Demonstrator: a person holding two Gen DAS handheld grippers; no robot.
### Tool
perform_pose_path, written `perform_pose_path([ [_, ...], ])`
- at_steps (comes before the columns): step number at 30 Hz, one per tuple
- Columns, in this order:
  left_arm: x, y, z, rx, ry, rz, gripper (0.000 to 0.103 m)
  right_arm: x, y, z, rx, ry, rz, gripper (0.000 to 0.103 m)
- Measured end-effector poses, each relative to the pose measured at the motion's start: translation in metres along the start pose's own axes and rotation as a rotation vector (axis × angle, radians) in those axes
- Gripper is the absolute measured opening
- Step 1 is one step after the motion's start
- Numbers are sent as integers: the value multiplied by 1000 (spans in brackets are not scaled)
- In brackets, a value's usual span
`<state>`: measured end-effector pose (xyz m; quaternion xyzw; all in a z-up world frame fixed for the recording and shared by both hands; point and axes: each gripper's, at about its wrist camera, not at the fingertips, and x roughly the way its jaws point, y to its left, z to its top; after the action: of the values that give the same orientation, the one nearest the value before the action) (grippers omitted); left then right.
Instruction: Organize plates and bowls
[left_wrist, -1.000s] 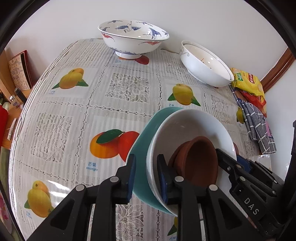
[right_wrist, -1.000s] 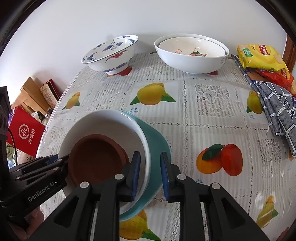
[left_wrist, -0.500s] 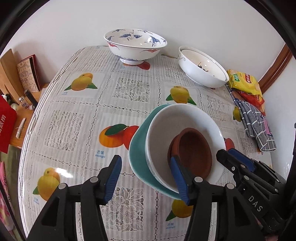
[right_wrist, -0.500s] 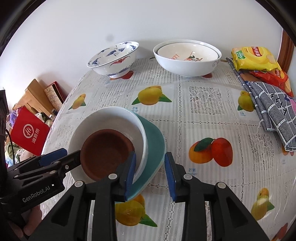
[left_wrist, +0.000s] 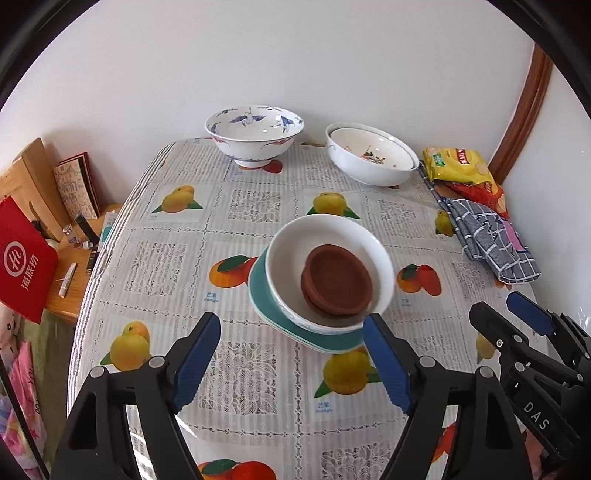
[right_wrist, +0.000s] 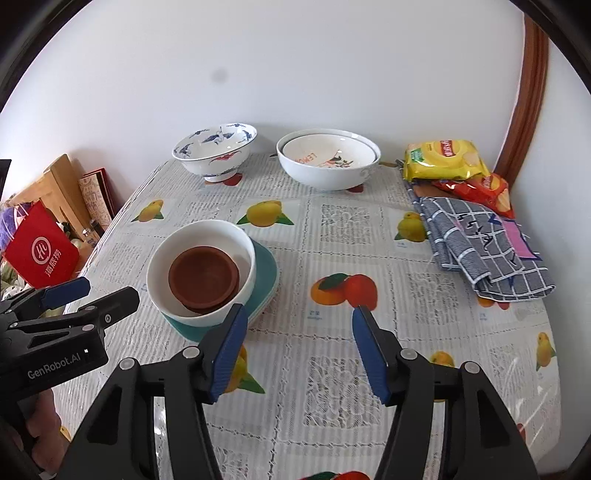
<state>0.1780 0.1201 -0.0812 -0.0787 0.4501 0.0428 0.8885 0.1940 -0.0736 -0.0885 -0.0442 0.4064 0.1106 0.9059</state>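
A stack rests on the table: a teal plate (left_wrist: 260, 295) (right_wrist: 266, 273), a white bowl (left_wrist: 291, 251) (right_wrist: 164, 258) on it, and brown clay saucers (left_wrist: 338, 280) (right_wrist: 203, 277) inside the bowl. My left gripper (left_wrist: 291, 354) is open and empty, pulled back in front of the stack. My right gripper (right_wrist: 297, 339) is open and empty, just right of the stack. A blue-and-white crane bowl (left_wrist: 255, 134) (right_wrist: 216, 151) and nested white bowls (left_wrist: 369, 155) (right_wrist: 328, 158) stand at the back by the wall.
Yellow and red snack bags (right_wrist: 443, 158) and a folded grey checked cloth (right_wrist: 480, 243) lie at the right edge. A red bag (right_wrist: 40, 254) and a wooden side table with small items (left_wrist: 74, 251) stand left of the table. The wall is behind.
Both grippers opened, let go of the stack's rim and drew back. The stack, tilted and held earlier, now sits flat on the table.
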Motion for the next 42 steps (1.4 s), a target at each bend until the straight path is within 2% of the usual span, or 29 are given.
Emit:
perform_pose_path([
  [2, -14, -10, -3, 11, -20, -13, 81, -13, -9, -3, 19, -11, -14, 65],
  [6, -41, -27, -12, 21, -71, -27, 86, -43, -27, -11, 36, -40, -57, 66],
  [10, -64, -46, -19, 62, -120, 14, 93, -69, -44, -20, 54, -62, -76, 68],
  [13, -80, -58, -25, 69, -143, 13, 95, -85, -54, -28, 69, -80, -81, 81],
  [16, -93, -69, -30, 72, -169, 26, 99, -99, -60, -35, 69, -97, -73, 90],
  [20, -111, -83, -37, 112, -224, 67, 103, -111, -68, -44, 79, -99, -88, 95],
  [29, -131, -94, -43, 109, -259, 47, 103, -131, -84, -52, 118, -122, -121, 97],
  [42, -136, -102, -47, 119, -258, 44, 103, -139, -90, -57, 131, -135, -139, 97],
])
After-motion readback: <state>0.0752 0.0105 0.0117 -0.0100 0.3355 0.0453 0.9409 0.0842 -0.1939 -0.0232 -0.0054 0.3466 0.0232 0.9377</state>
